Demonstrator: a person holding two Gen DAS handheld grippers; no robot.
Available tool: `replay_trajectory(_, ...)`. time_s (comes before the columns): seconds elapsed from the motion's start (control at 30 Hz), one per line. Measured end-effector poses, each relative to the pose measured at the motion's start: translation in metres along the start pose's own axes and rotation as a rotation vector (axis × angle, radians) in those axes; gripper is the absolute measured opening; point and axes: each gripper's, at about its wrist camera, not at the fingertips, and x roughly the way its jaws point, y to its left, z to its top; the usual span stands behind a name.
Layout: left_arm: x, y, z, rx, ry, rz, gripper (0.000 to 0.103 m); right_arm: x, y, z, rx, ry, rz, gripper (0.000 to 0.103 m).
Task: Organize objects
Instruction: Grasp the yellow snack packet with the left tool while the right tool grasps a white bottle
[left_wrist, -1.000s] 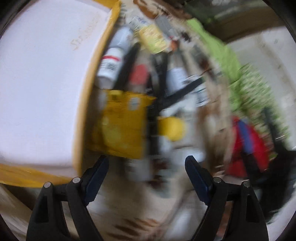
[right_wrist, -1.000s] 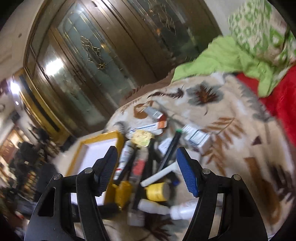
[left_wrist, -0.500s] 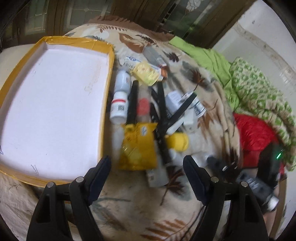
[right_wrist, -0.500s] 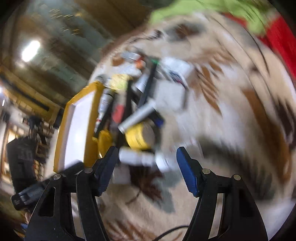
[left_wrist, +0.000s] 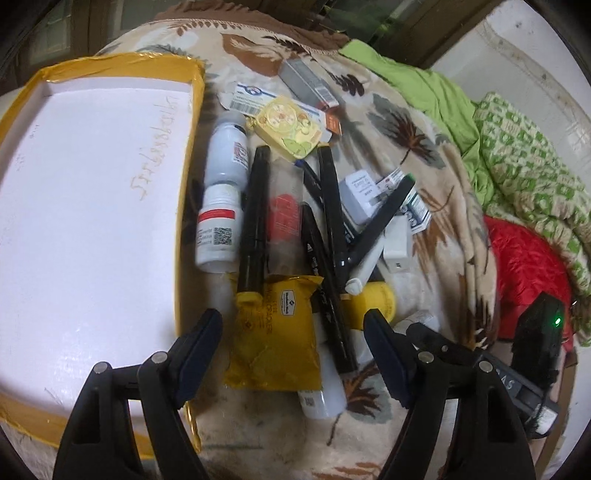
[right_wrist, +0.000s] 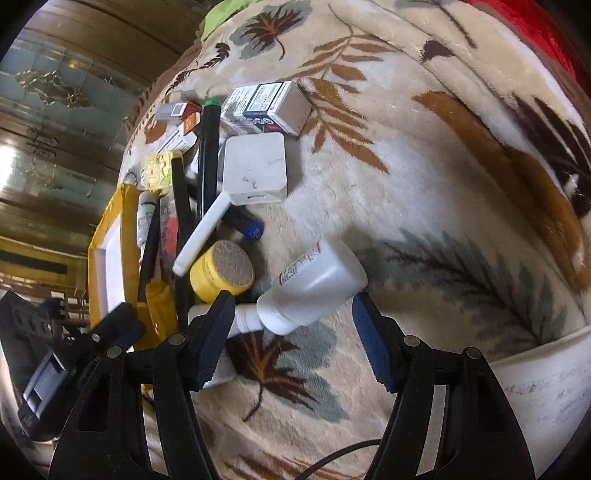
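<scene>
A heap of small items lies on a leaf-patterned blanket (right_wrist: 424, 192) beside a yellow-rimmed white tray (left_wrist: 184, 177). It holds black markers (left_wrist: 255, 218), white bottles (left_wrist: 219, 225), a yellow packet (left_wrist: 273, 332) and a yellow roll (right_wrist: 221, 273). My left gripper (left_wrist: 291, 325) hovers over the packet with its jaws closing. The packet lies between the fingers, and the pads do not touch it. My right gripper (right_wrist: 291, 306) is open and low over a tipped white bottle (right_wrist: 314, 291), which lies between its fingertips without being pressed.
A white square charger (right_wrist: 255, 170), a printed carton (right_wrist: 269, 107) and a gold tin (left_wrist: 288, 125) lie at the far side of the heap. Green and red bedding (left_wrist: 517, 184) is bunched on the right. The right gripper's body (left_wrist: 535, 350) sits close beside the left one.
The right gripper has dropped and tilted toward the heap, so the white bottle now sits between its fingers. The left view has steadied over the yellow packet, its jaws slightly narrower.
</scene>
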Motion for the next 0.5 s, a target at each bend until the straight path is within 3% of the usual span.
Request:
replay_trajectory(0.13, 0.013, 0.001, -0.013, 0.057, -0.002, 0.038, 0.062, 0.003, -0.005, 0.001, 0.004, 0.015, -0.024, 0.067)
replay_trajectory(0.17, 0.012, 0.0, -0.015, 0.074, -0.02, 0.057, 0.052, 0.004, -0.006, 0.002, 0.0, 0.018, -0.03, 0.067)
replay_trajectory(0.27, 0.01, 0.002, -0.02, 0.073, -0.037, 0.052, 0.044, 0.006, -0.009, 0.003, 0.001, 0.014, -0.031, 0.067)
replay_trajectory(0.37, 0.009, 0.004, -0.02, 0.071, -0.035, 0.045, 0.044, 0.008, -0.005, 0.002, -0.028, 0.014, -0.048, 0.066)
replay_trajectory(0.4, 0.007, 0.006, -0.021, 0.059, -0.034, 0.032, 0.043, 0.008, -0.004, 0.002, -0.043, 0.012, -0.055, 0.061)
replay_trajectory(0.43, 0.005, 0.009, -0.022, 0.042, -0.029, 0.008, 0.043, 0.009, -0.003, 0.001, -0.058, 0.01, -0.057, 0.046)
replay_trajectory(0.5, 0.002, 0.01, -0.023, 0.032, -0.025, -0.012, 0.043, 0.013, 0.0, -0.003, -0.061, 0.036, -0.041, 0.038)
